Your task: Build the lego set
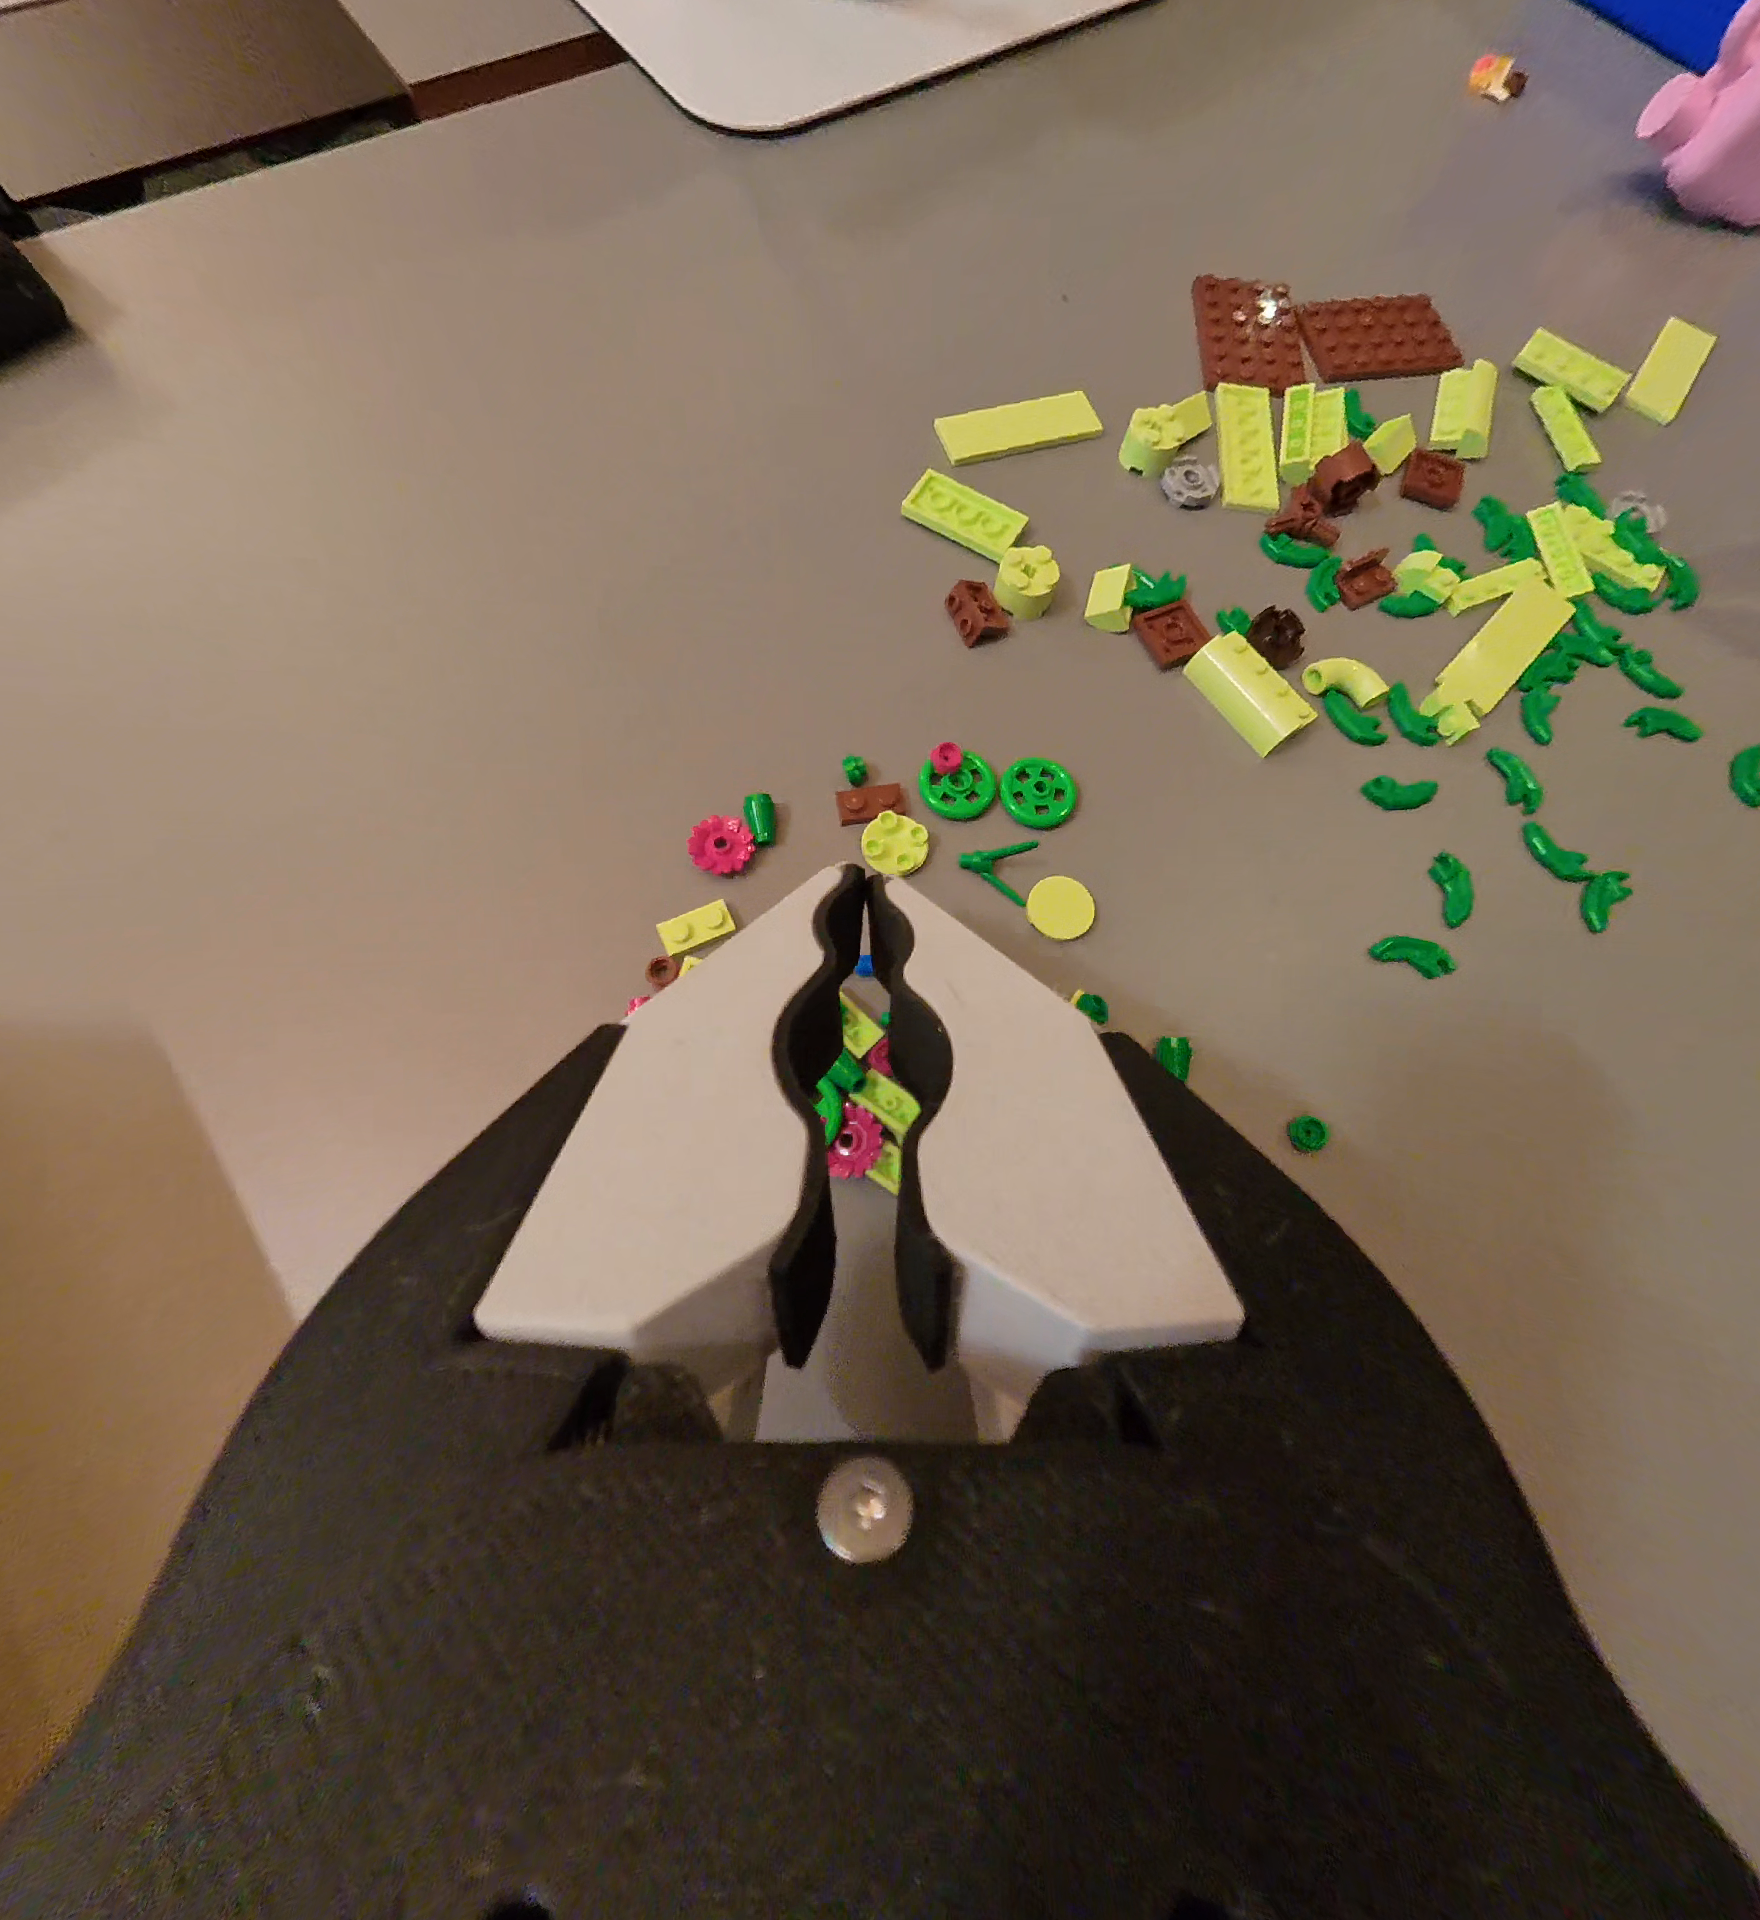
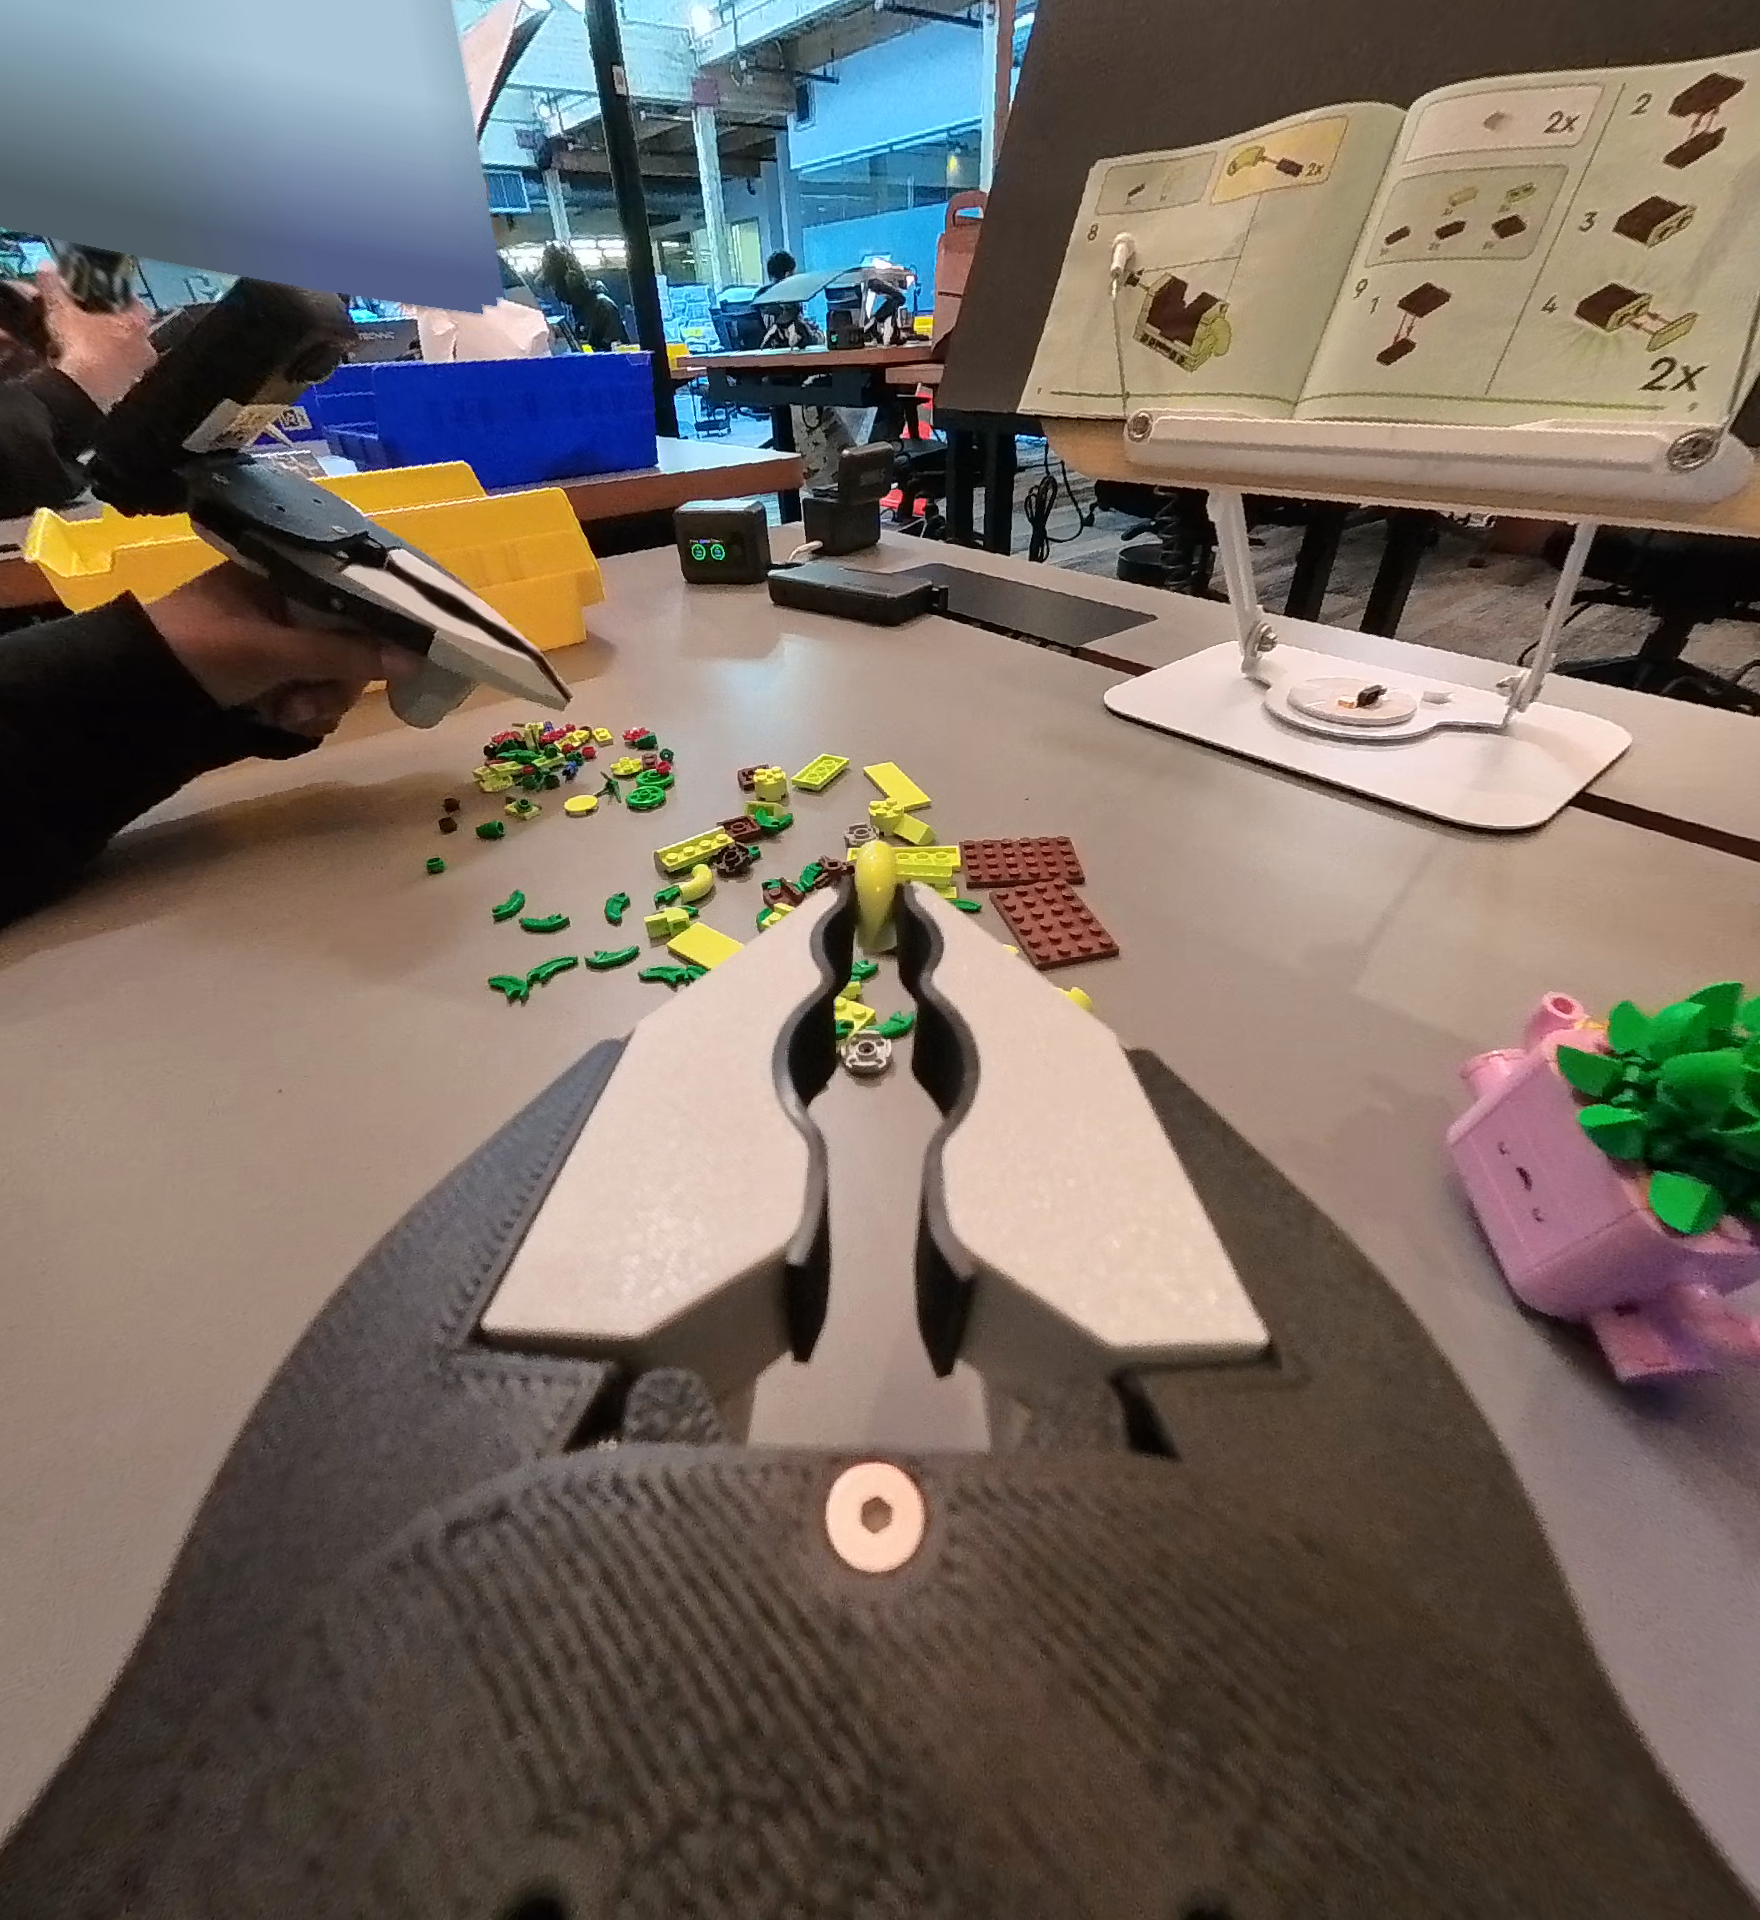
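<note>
Your right gripper (image 2: 878, 902) is pinching a lime-green rounded Lego piece (image 2: 874, 891) right at its fingertips, holding it up above the table (image 2: 1271, 1039). Straight beyond those tips, the two brown studded plates (image 2: 1037, 891) are lying side by side, and the main scatter of loose pieces (image 2: 751, 883), lime bricks and tiles, small brown bits and dark green leaf pieces, is spreading out ahead and off to the left of the fingers. A grey round stud piece (image 2: 868, 1051) is showing on the table through the gap between the fingers.

Your left gripper (image 1: 868, 883) is hanging over a smaller heap of tiny parts with its tips pressed together and nothing visible between them. Just past its tips a lime round plate (image 1: 895, 840), two green wheel-shaped pieces (image 1: 995, 790) and a magenta flower (image 1: 720, 842) are sitting; another magenta flower (image 1: 852, 1141) is peeking through the finger gap underneath.

Off to the right of your right gripper, the pink built planter with green leaves (image 2: 1665, 1153) is lying tipped on its side. Farther ahead and right, the instruction booklet (image 2: 1395, 260) is sitting open on a white stand (image 2: 1375, 727).
</note>
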`<state>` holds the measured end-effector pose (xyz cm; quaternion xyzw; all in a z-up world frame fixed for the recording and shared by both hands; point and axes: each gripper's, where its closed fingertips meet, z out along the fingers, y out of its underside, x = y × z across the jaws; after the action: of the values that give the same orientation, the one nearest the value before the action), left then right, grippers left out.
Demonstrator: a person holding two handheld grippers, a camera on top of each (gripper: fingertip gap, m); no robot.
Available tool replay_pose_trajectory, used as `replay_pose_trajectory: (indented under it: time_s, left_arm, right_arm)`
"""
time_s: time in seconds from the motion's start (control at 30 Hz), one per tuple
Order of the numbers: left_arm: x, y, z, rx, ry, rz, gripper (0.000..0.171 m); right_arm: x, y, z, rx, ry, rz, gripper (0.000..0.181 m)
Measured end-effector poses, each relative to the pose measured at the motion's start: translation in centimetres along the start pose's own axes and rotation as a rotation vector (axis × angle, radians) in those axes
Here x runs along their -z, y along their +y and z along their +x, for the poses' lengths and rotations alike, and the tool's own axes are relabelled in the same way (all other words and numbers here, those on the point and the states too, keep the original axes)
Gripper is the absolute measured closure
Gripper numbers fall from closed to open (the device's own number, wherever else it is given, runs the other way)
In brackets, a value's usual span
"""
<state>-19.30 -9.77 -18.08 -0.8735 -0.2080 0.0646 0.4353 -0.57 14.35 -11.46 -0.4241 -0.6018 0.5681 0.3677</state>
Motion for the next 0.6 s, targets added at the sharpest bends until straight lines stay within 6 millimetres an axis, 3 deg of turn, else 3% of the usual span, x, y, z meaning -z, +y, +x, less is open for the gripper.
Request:
replay_pose_trajectory:
  time_s: [0.6]
  left_arm:
    - [-0.12, -0.75, -0.04, -0.013, -0.033, 0.052, 0.171]
  right_arm:
    - [-0.12, -0.04, -0.31, 0.004, -0.008, 0.003, 0.176]
